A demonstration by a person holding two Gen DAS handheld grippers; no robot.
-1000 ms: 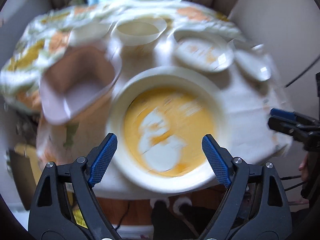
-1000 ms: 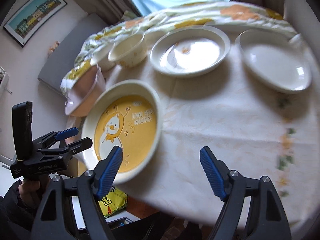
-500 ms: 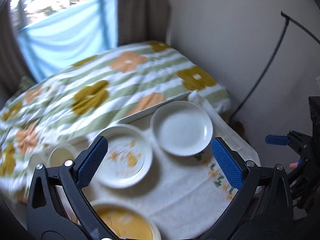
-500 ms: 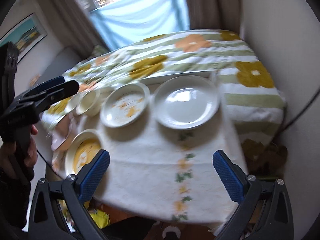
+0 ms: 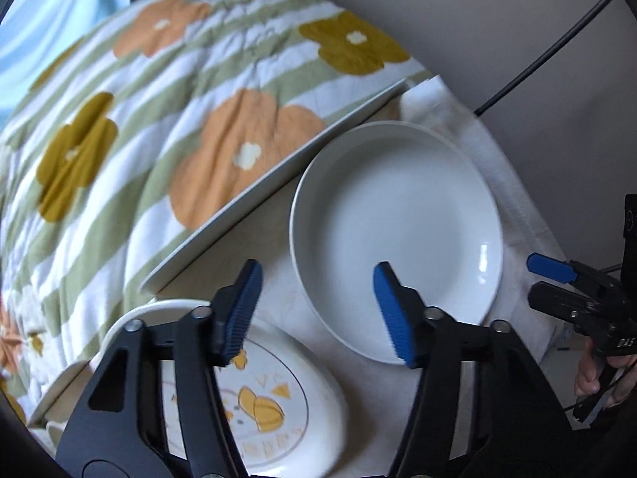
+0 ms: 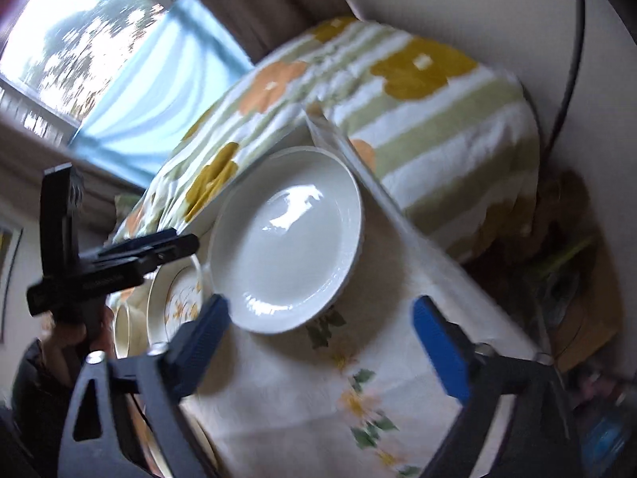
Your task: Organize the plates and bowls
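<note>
A plain white plate (image 5: 398, 235) (image 6: 286, 239) lies at the far right end of the table. My left gripper (image 5: 318, 269) (image 6: 185, 238) hovers over the plate's near left rim, pointing steeply down. Its jaws are closing, and the rim shows between them without the pads pressing on it. My right gripper (image 6: 320, 306) (image 5: 531, 281) sits at the plate's near edge, its jaws also closing, with only tablecloth and the plate's edge between them. A white plate with an orange pattern (image 5: 270, 398) (image 6: 175, 298) lies to the left of the plain one.
The tablecloth (image 6: 302, 390) is white with flowers. A bed with a flowered quilt (image 5: 167, 127) presses against the table's far edge. A pale bowl (image 6: 127, 330) stands left of the patterned plate. A black cable (image 5: 537, 59) runs down the wall on the right. A hand (image 5: 589, 378) holds the right gripper.
Both views have swung from the yellow bowl to the table's right end and closed in on the plain white plate. Both pairs of jaws stand narrower than half a second ago.
</note>
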